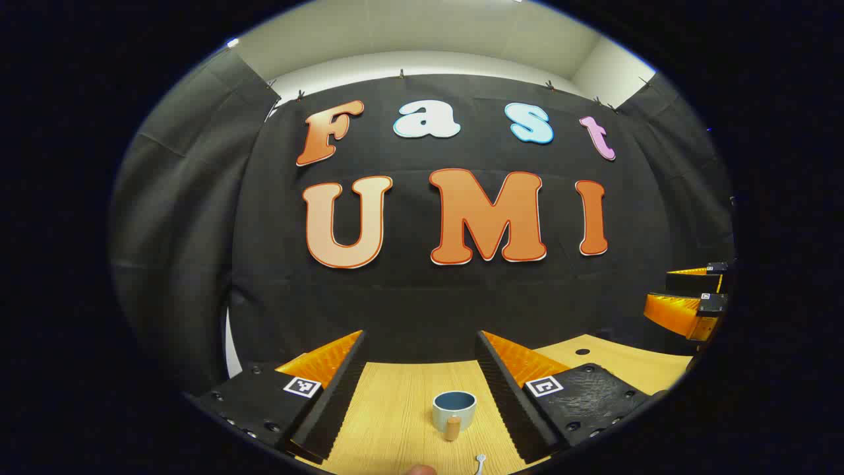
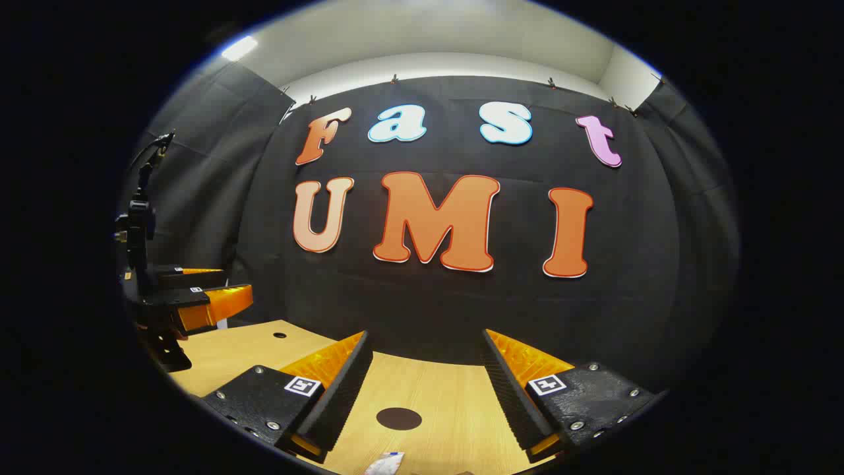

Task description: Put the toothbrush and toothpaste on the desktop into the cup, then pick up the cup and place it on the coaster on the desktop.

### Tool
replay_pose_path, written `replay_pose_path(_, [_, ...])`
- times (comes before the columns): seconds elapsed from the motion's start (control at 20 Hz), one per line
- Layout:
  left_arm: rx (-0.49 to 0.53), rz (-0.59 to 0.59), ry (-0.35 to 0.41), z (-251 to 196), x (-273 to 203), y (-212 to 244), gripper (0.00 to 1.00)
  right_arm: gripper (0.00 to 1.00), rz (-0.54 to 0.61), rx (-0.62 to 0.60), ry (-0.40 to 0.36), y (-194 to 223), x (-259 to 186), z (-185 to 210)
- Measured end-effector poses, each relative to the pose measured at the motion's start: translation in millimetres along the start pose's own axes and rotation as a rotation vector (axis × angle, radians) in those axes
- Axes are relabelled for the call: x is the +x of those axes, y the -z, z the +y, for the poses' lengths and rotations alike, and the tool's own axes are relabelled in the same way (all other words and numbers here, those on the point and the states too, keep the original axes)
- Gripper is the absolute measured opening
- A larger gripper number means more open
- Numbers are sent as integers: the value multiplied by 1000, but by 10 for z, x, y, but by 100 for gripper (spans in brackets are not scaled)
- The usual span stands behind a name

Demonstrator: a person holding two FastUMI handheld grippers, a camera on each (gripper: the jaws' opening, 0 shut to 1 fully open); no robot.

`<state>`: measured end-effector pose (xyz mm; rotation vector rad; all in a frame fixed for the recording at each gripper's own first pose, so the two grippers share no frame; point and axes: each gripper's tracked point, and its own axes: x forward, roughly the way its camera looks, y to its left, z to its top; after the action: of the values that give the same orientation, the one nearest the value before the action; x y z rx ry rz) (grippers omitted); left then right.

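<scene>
In the left gripper view the left gripper (image 1: 422,369) is spread wide and holds nothing; the cup (image 1: 454,410) stands between its fingers on the wooden desktop (image 1: 389,422). The right gripper (image 2: 425,369) is also spread, above the dark round coaster (image 2: 398,418). Black cloth walls (image 2: 198,198) surround the desk.

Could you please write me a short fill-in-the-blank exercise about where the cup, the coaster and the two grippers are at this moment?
1. In the left gripper view, the cup stands on the wooden desktop between the fingers of the ____ gripper.
2. The cup's opening faces ____.
3. In the right gripper view, the dark round coaster lies flat on the ____.
4. The jaws of the left gripper and the right gripper are both ____.

Missing words: left; up; desktop; open
</scene>
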<state>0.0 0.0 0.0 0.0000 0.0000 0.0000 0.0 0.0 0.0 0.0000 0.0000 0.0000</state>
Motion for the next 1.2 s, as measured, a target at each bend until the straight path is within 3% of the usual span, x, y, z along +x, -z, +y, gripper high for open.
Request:
replay_pose_path(0.9, [26,14,19,10,58,42,96,98,73,-25,-46,94,-25,104])
replay_pose_path(1.2, [6,98,37,-5,110,191,98,98,187,-55,-72,334,-43,137])
